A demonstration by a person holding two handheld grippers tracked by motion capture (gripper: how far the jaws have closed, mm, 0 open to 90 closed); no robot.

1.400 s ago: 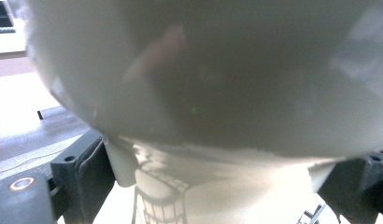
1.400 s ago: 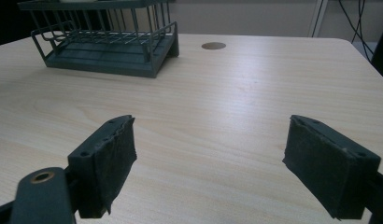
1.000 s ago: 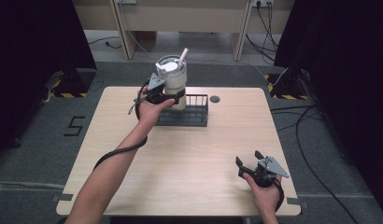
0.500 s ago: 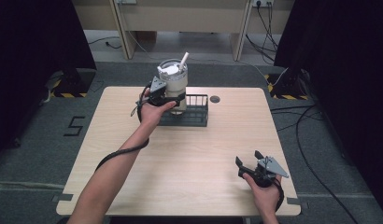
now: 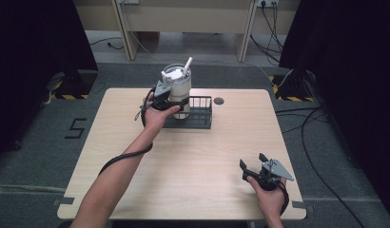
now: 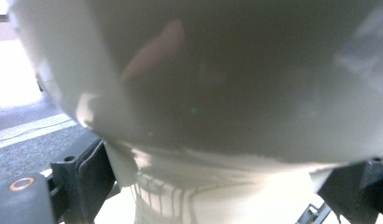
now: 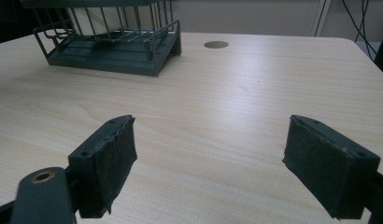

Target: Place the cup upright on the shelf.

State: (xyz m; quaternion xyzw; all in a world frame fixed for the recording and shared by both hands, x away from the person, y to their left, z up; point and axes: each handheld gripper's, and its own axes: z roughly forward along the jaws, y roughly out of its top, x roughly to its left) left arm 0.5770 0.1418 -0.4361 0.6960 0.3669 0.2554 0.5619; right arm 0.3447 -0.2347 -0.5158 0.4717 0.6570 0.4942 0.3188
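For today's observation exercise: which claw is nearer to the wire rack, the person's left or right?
Left. The left claw grips the cup in the wire rack; the right claw waits open near the table's front edge.

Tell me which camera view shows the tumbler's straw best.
The high view: the white straw stands out of the lid of the tumbler, slanting right. The left gripper view is pressed against the tumbler's wall, too close for the top. The right gripper view catches just a pale patch behind the rack.
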